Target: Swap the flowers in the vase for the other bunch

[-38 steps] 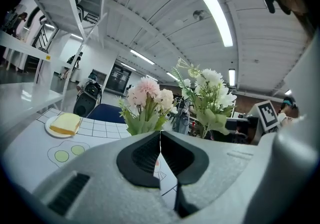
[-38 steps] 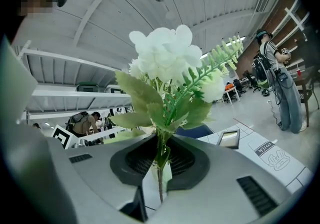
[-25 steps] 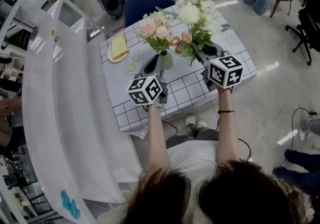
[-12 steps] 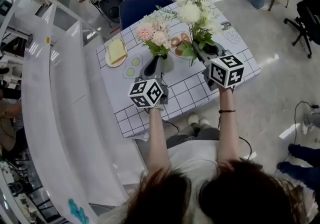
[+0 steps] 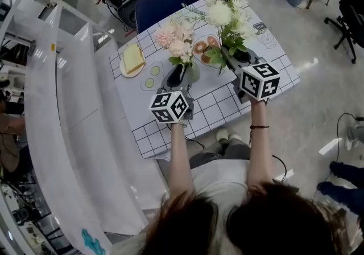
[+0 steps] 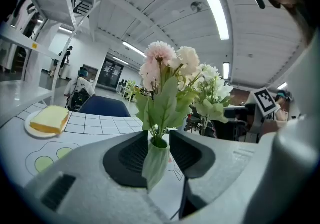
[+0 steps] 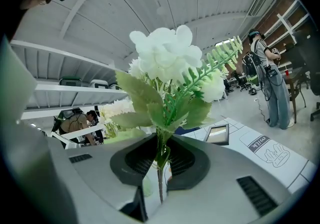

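The left claw point(image 6: 159, 139) has just been opening. Its jaws stand apart on either side of the pale green vase point(image 6: 155, 164), which carries the pink bunch point(image 6: 167, 68) and stands on the checked desk point(image 5: 216, 106). To the right of the vase, the right claw point(image 7: 160, 157) is closed on the stem of the white bunch point(image 7: 165, 55), holding it upright above the desk. To the left of the vase lies a plate point(image 5: 124, 69) with a bread slice point(image 5: 134, 57).
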{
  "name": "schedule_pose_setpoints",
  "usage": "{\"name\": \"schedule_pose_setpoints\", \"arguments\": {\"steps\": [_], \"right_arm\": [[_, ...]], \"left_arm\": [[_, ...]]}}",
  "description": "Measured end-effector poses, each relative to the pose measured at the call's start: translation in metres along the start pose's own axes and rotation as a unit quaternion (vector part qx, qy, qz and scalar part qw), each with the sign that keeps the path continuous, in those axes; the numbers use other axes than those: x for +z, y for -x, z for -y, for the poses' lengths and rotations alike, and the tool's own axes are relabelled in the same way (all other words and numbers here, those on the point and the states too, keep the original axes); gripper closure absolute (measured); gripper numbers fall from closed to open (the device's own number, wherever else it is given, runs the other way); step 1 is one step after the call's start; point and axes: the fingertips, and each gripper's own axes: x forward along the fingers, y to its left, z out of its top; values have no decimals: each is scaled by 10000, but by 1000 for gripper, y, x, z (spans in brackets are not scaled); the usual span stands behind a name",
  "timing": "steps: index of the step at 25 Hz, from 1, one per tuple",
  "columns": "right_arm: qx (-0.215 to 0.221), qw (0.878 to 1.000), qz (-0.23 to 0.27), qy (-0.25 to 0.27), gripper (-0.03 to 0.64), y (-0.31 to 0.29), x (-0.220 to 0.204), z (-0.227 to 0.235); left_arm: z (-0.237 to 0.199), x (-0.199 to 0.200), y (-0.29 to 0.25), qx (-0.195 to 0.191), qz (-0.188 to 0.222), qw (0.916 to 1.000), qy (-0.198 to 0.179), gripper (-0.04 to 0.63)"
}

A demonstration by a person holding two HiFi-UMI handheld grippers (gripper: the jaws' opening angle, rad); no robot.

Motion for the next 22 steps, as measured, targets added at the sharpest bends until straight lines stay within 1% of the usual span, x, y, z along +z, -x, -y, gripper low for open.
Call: {"name": "schedule_pose_setpoints", "arguments": {"steps": [3,8,13,22], "right_arm": [[-42,10000,4,-32,561,0,-2,4],[-104,9999,36,-90,561,2,-3,10],[-173,9998,58,-108,561,7,-2,15],[-285,9995,98,-99,561,16,0,23]], "left_arm": [[-1,-2,-4,-5,-16,10000,-47,443],[-2,-2,-9,-8,-35,10000,-87,420],[-2,-3,-14,0,-36,10000,-74,414],[-4,-2,-20,155,6,9999,-10,416]]}}
